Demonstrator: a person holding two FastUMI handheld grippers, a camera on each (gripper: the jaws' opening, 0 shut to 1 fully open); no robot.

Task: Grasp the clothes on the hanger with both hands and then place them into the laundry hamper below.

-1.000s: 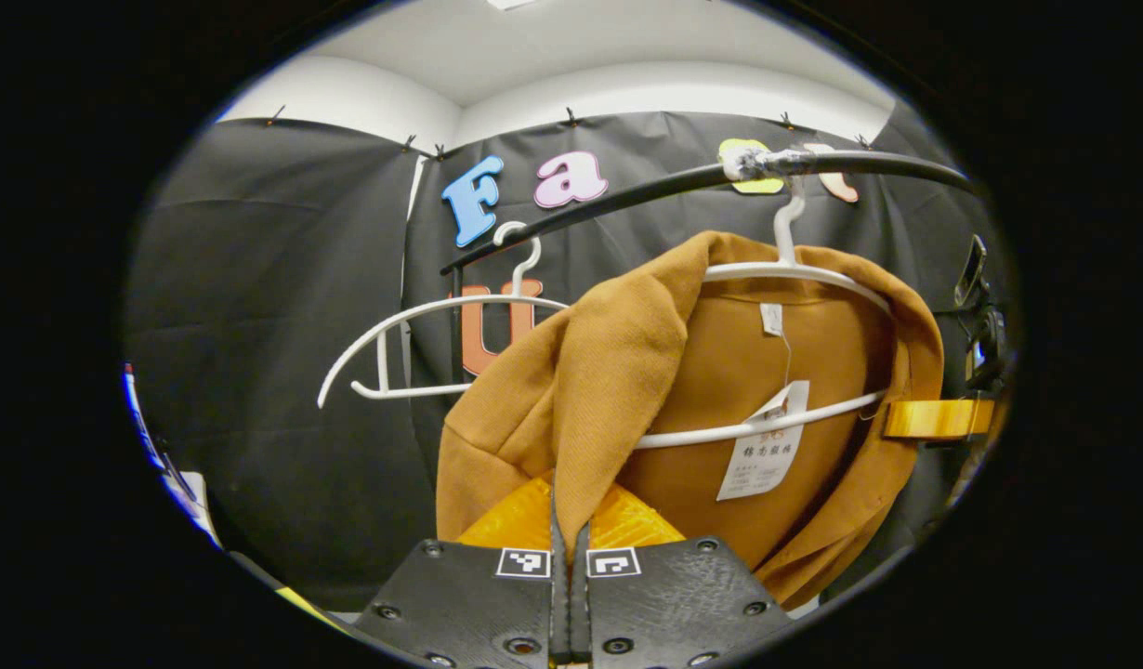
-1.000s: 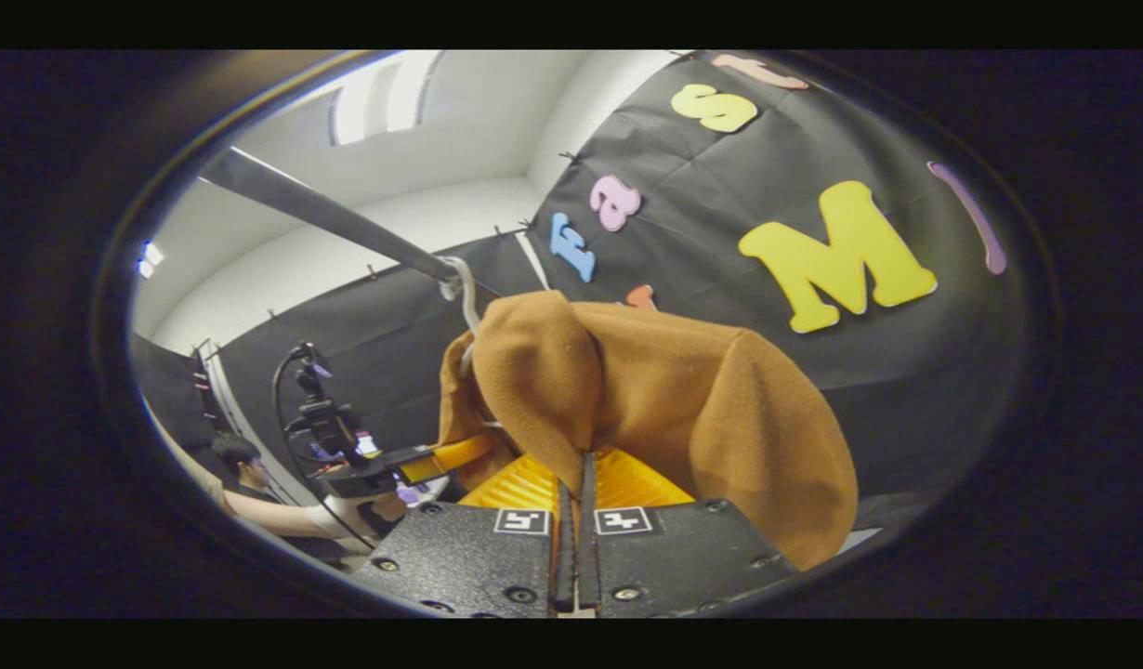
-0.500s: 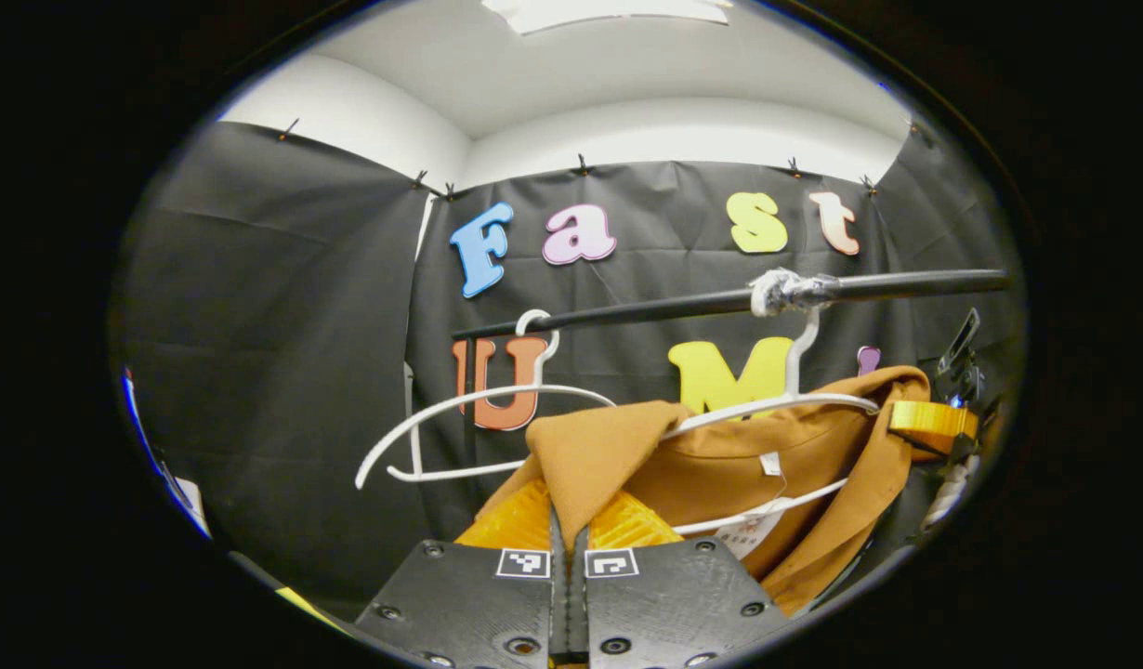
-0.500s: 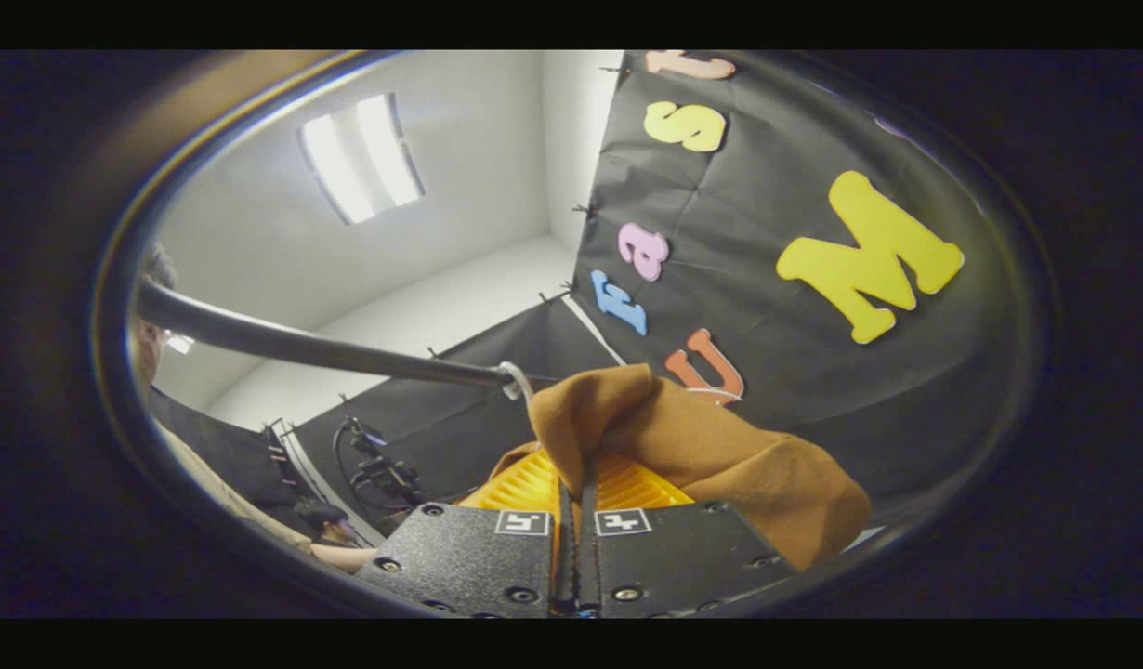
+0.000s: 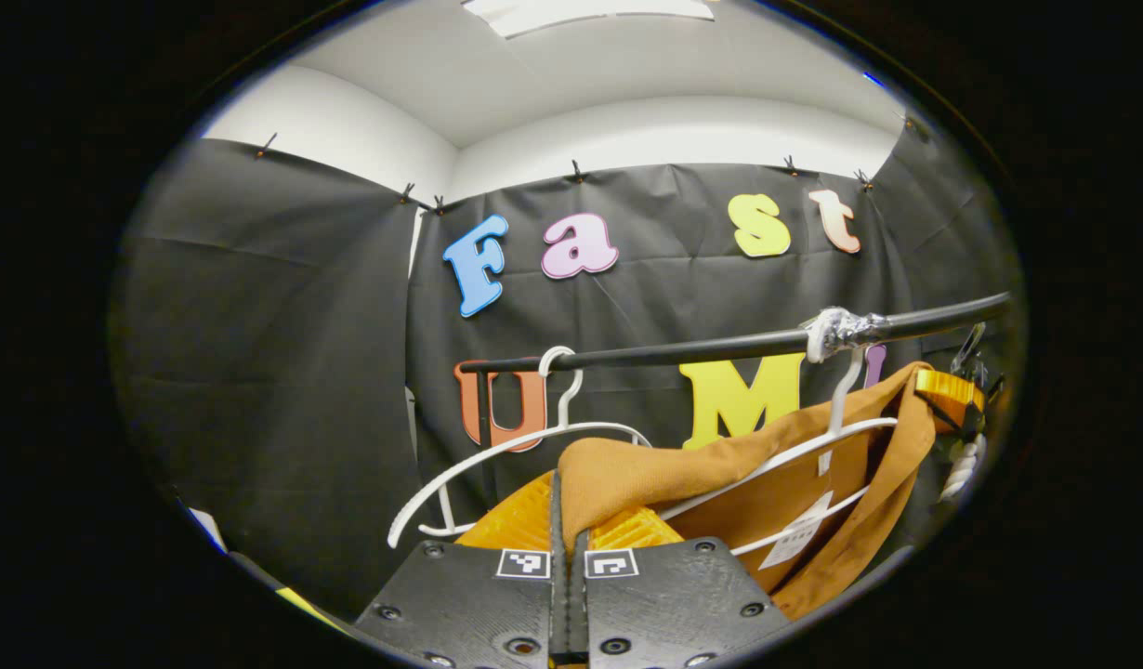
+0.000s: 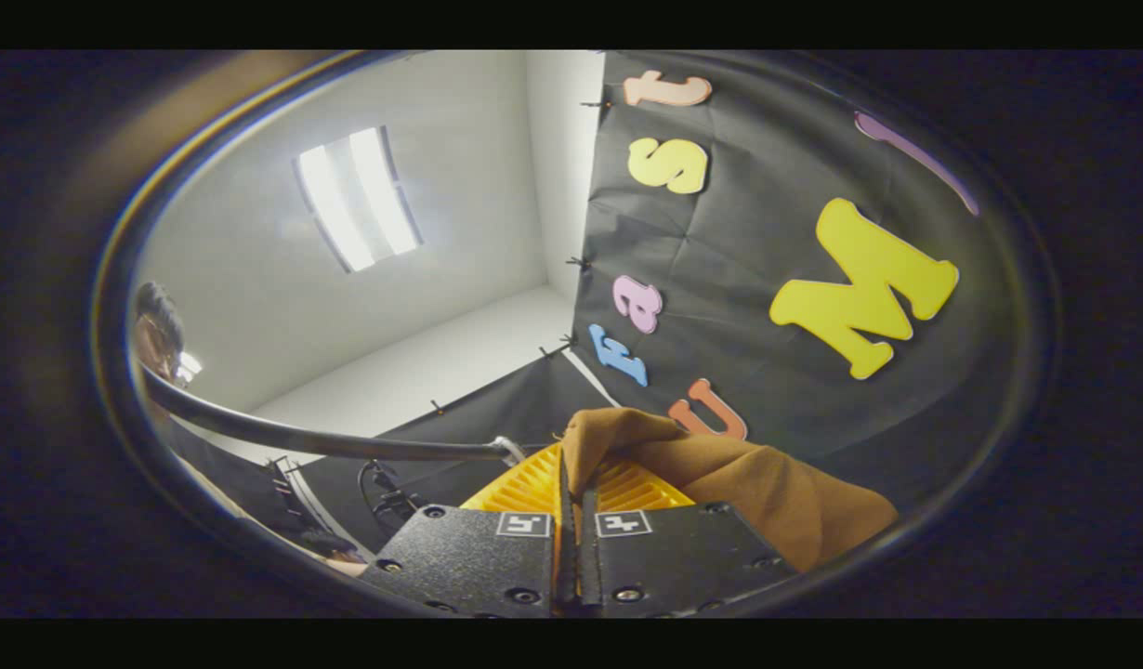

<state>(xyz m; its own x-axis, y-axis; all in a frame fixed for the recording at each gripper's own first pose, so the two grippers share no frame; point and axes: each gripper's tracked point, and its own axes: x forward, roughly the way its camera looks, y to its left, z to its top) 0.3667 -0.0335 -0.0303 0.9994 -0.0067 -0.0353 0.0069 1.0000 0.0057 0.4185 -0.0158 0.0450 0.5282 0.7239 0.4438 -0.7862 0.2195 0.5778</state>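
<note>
Both grippers, left (image 5: pixel 568 520) & right (image 6: pixel 576 497), are clamped tight on the brown jacket (image 5: pixel 767 474), half off its white hanger (image 5: pixel 813 446) at the rail's (image 5: pixel 683 351) right end. Lift-off step, I'd say. Next: clear hanger, lower garment to hamper below.

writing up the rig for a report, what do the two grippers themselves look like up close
Both look alike. The left gripper and the right gripper each have two flat dark textured plates fastened with round screws, side by side with a narrow seam between them. Each plate carries a small square black-and-white coded marker near the seam. Ahead of the plates sit ribbed finger pieces.
</note>
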